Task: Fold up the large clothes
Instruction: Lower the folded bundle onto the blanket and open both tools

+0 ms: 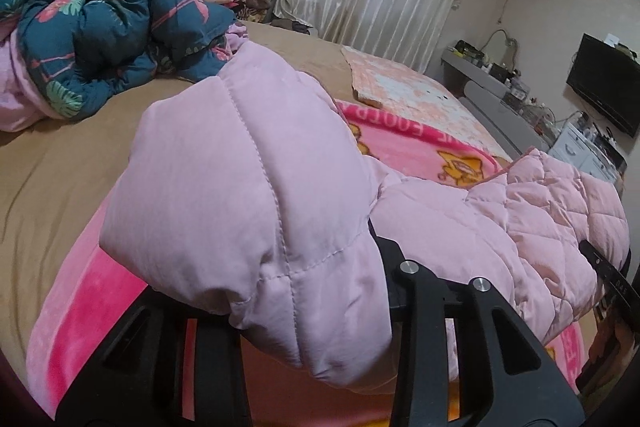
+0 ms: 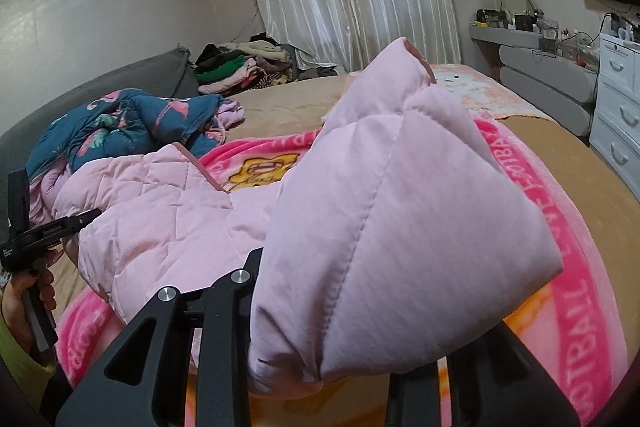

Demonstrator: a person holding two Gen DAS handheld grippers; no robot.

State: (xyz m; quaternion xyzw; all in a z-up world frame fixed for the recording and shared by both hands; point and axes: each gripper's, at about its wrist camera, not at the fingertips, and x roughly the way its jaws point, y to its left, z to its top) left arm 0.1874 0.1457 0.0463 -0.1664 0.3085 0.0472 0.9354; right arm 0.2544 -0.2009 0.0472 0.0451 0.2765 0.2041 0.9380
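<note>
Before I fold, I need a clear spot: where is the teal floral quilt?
The quilt lies bunched on the bed's tan sheet, far left in both wrist views, beyond the pink jacket and in front of the clothes pile.

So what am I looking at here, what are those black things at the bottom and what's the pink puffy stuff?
There is no robot here: a person holds a pair of black tongs in each hand, each with a wide-angle camera looking along its fingers. One picture comes from the left tongs, the other from the right tongs. Both are shut on a pale pink quilted jacket, lifted above a bright pink blanket on a bed. A crumpled blue flowered duvet lies further back.
</note>
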